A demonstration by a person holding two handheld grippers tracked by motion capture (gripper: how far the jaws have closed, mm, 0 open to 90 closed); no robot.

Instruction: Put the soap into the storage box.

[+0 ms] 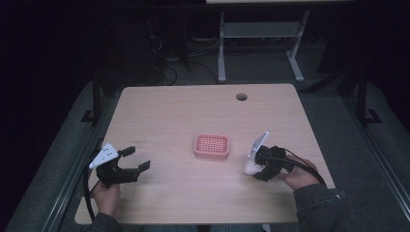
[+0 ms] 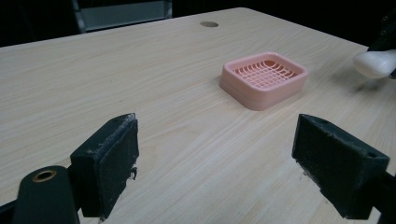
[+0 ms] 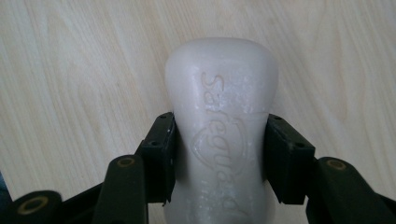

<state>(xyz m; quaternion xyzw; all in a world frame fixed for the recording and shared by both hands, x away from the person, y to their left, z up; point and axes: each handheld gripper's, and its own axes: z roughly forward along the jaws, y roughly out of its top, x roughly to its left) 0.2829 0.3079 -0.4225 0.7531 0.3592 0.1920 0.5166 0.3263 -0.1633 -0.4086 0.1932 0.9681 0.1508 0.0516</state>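
Note:
A white bar of soap [image 3: 222, 116] embossed with a brand name is clamped at its waist between the jaws of my right gripper [image 3: 219, 158]. In the high view that right gripper [image 1: 256, 166] holds the soap [image 1: 250, 167] just above the table, right of a pink slotted soap dish [image 1: 211, 146]. The dish [image 2: 264, 78] lies ahead of my left gripper [image 2: 224, 163], whose jaws stand wide apart with nothing between them. In the high view the left gripper [image 1: 136, 161] sits near the table's front left. The soap [image 2: 373, 63] shows at the right edge of the left gripper view.
The light wooden table [image 1: 183, 111] has a round cable hole [image 1: 241, 96] near its far edge. Behind the table stand the legs of another desk [image 1: 221, 53] and cables on a dark floor.

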